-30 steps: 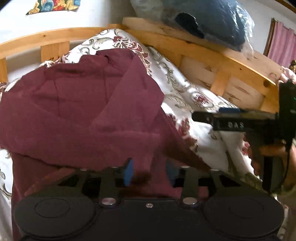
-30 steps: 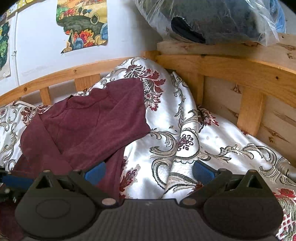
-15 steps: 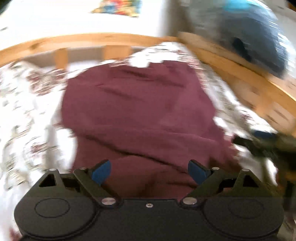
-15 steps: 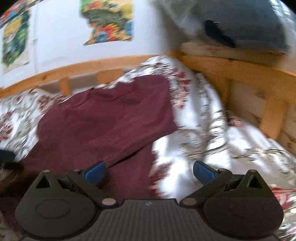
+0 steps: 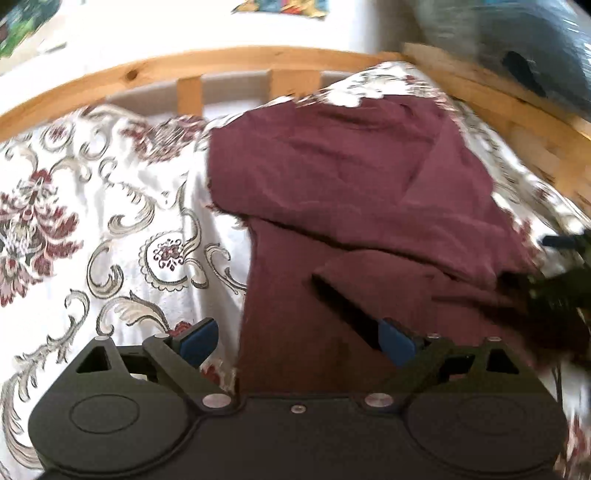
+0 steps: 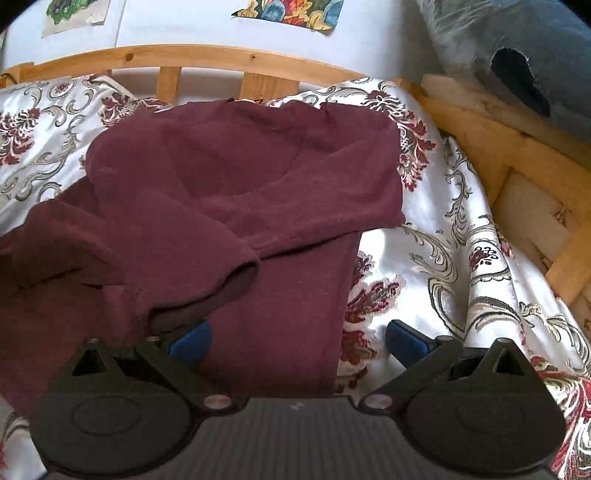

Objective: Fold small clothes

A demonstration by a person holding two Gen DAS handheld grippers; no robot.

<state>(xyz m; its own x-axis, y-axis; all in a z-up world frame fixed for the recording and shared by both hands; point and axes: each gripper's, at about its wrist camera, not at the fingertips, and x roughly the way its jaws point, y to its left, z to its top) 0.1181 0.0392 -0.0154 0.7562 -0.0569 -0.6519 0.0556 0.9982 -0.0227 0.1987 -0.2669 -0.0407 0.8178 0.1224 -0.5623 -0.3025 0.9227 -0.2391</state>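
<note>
A maroon top (image 5: 354, 192) lies on the flowered bedspread (image 5: 110, 221), its upper part and a sleeve (image 6: 192, 258) folded over the body. My left gripper (image 5: 297, 339) hangs over the garment's lower left edge. Its jaws are opening wide, and the cloth lies under the gap without either pad pressing on it. My right gripper (image 6: 298, 339) stands open above the garment's lower right edge (image 6: 343, 314), with cloth below its left pad and bedspread below its right one. It also shows as a dark blur in the left wrist view, right gripper (image 5: 554, 273).
A wooden bed rail (image 6: 207, 59) runs along the back and down the right side (image 6: 517, 155). A blue bundle in clear plastic (image 6: 517, 48) rests on the right rail. Posters (image 6: 291, 14) hang on the white wall. Bedspread (image 6: 443, 258) lies bare on both sides of the garment.
My left gripper was closed on a fold of the maroon cloth; it has let go, opened wide and swung left. The right gripper, open throughout, moved left over the garment's edge.
</note>
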